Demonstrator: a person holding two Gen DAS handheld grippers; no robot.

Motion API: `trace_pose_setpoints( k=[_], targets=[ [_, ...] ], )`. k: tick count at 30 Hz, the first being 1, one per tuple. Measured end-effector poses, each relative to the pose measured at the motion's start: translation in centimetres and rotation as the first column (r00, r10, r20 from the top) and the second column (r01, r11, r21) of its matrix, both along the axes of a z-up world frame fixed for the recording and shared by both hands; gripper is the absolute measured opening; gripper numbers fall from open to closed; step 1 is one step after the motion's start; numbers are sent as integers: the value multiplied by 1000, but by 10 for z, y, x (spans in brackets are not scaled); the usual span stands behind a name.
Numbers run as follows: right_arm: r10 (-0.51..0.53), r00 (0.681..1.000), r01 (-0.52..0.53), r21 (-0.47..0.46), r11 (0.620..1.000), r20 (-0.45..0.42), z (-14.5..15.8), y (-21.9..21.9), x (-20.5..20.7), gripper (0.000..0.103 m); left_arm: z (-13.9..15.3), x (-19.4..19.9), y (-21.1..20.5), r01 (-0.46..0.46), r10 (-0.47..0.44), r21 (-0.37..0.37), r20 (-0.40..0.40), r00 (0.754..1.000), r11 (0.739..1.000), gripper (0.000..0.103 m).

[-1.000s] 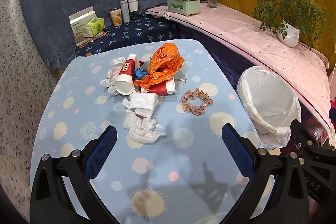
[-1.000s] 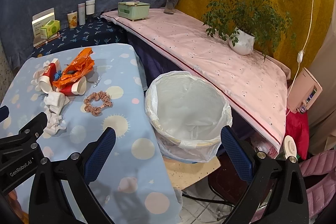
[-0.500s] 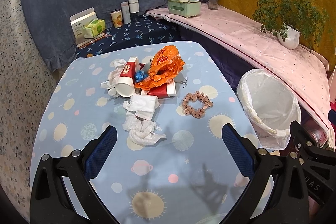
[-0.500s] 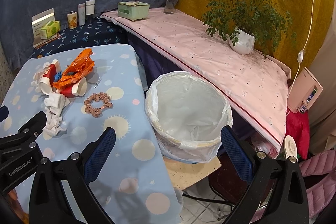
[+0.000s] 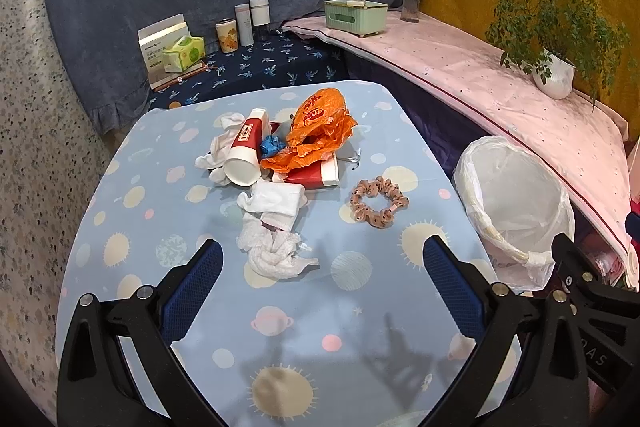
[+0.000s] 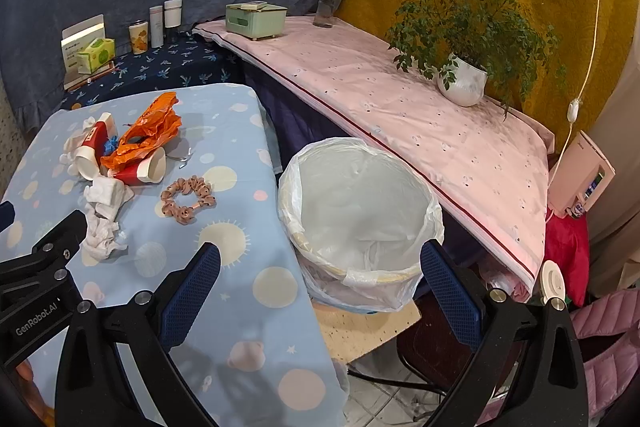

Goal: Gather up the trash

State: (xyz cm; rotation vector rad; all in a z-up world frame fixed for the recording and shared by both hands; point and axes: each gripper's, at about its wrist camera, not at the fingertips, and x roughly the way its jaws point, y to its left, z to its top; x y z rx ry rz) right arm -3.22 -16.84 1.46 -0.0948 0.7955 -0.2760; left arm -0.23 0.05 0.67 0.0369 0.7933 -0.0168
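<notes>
On the left wrist view, the lower corners are cut off by the black frame of the left gripper (image 5: 322,269), and part of the right gripper body covers the lower right edge. The jaws stand wide apart and hold nothing. The trash lies on the table (image 5: 152,235) ahead of them: a crumpled tissue (image 5: 274,253) is nearest, just beyond and between the tips, then a folded tissue (image 5: 278,199), two red cups (image 5: 246,155), and an orange bag (image 5: 318,129). A small blue thing under the bag is hard to make out. A scrunchie (image 5: 378,203) lies apart, toward the right finger. The bin (image 5: 516,211) stands beside the table on the right, partly hidden behind the gripper body. Compared with one second ago, the pile sits a little higher and smaller in the picture.

From the right wrist view, the right gripper (image 6: 320,269) is also spread open and empty. The bin (image 6: 360,223) is directly ahead between its fingers, with its lower part hidden by the white liner. The trash pile (image 6: 120,155) lies well to the left on the table, and the left gripper body covers the near left corner. This view is almost unchanged.
</notes>
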Motion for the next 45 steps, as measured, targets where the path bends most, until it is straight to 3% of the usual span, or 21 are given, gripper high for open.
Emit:
trace_pose_setpoints(
  k=[45],
  targets=[
    [-27, 1000, 27, -10, 1000, 7, 1, -9, 1, 96, 4, -1, -2, 3, -3, -19, 10, 1000, 1000, 96]
  ],
)
